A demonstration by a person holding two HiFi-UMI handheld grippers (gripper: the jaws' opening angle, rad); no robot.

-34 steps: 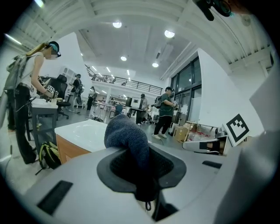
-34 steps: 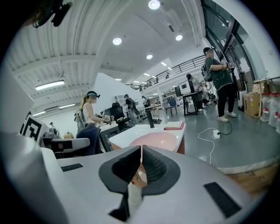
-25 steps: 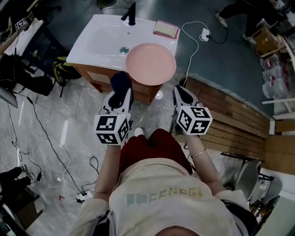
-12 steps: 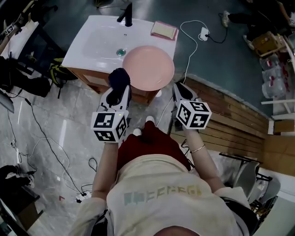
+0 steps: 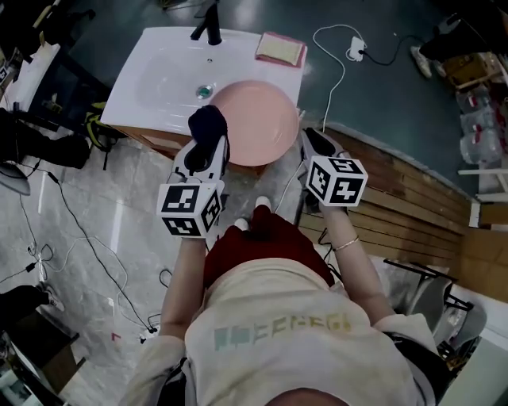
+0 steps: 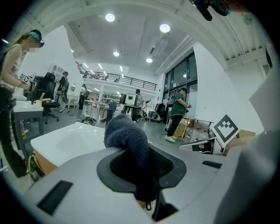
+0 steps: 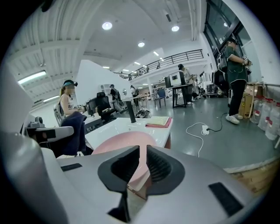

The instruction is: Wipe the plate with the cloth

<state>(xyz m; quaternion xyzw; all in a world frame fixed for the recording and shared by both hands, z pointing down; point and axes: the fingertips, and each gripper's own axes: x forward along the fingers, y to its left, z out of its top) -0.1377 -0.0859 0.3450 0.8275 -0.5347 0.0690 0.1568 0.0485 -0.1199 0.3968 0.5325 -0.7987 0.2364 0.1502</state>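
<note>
In the head view the round pink plate (image 5: 252, 119) hangs over the front right corner of the white sink (image 5: 163, 67). My right gripper (image 5: 306, 141) is shut on its right rim. In the right gripper view the plate (image 7: 120, 142) runs edge-on between the closed jaws of that gripper (image 7: 141, 168). My left gripper (image 5: 209, 149) is shut on a dark blue cloth (image 5: 208, 123), whose bunched end sticks out beyond the jaws, just left of the plate. In the left gripper view the cloth (image 6: 127, 135) fills the left gripper (image 6: 141, 173).
A black faucet (image 5: 208, 24) stands at the back of the sink, and a drain (image 5: 205, 91) sits in the basin. A pink and yellow pad (image 5: 280, 49) lies on the right rim. A white cable and power strip (image 5: 355, 49) lie on the floor. Wooden boards (image 5: 397, 198) are at right.
Both grippers have moved forward towards the sink with plate and cloth. The cloth now sits over the sink's front edge, close beside the plate.
</note>
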